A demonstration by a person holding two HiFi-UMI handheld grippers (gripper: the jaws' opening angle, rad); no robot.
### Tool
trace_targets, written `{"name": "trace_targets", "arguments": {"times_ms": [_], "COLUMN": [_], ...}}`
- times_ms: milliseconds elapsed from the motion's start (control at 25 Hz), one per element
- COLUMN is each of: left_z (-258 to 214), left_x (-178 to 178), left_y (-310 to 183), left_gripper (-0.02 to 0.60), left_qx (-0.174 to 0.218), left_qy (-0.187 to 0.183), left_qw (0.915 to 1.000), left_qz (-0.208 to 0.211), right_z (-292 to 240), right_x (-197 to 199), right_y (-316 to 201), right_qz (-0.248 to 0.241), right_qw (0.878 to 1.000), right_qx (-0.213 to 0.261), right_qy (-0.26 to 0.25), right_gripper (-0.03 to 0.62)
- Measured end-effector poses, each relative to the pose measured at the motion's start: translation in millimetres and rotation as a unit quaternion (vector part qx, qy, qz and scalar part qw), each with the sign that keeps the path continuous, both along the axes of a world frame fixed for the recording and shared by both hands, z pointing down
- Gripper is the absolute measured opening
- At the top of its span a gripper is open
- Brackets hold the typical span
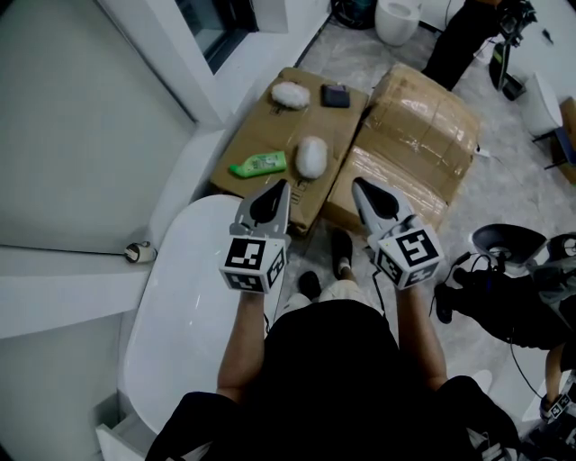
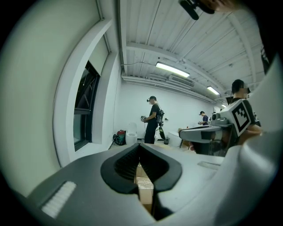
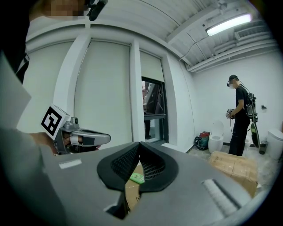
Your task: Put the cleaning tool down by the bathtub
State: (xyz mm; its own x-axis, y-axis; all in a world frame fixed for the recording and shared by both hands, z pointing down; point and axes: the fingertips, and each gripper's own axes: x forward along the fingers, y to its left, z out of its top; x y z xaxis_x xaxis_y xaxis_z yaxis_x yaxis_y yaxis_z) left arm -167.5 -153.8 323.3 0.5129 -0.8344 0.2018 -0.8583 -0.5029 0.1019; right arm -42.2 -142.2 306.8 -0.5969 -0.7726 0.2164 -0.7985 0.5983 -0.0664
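Observation:
Two white fluffy cleaning pads lie on a flattened cardboard box (image 1: 261,135) ahead of me, one at the far end (image 1: 290,94) and one nearer (image 1: 312,156). A green bottle (image 1: 259,165) lies left of the nearer pad; it also shows through the right jaws' gap as a green bottle (image 3: 136,178). The white bathtub (image 1: 180,306) lies at lower left. My left gripper (image 1: 281,186) hovers over the tub's far end, shut and empty. My right gripper (image 1: 358,185) is beside it over a taped box (image 1: 423,135), shut and empty.
A small black object (image 1: 336,95) lies on the cardboard. A round fitting (image 1: 139,253) sits on the ledge left of the tub. Black equipment and cables (image 1: 513,297) crowd the floor at right. A toilet (image 1: 396,18) and a standing person (image 3: 241,117) are farther off.

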Motion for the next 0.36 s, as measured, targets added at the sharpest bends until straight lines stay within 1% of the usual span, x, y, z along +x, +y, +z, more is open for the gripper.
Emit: {"name": "trace_targets", "arguments": {"times_ms": [360], "left_z": [2.6], "left_x": [-2.5], "left_y": [0.3], "left_gripper": [-0.002], "left_qx": [-0.002], "left_qy": [-0.001], "left_qw": [1.0], "left_qz": [0.005], "right_z": [-1.3], "right_x": [-5.8], "right_y": [0.6], "right_qz": [-0.002], "right_qw": [1.0], "right_qx": [0.005], "right_qy": [0.002], "right_gripper": [0.008]}}
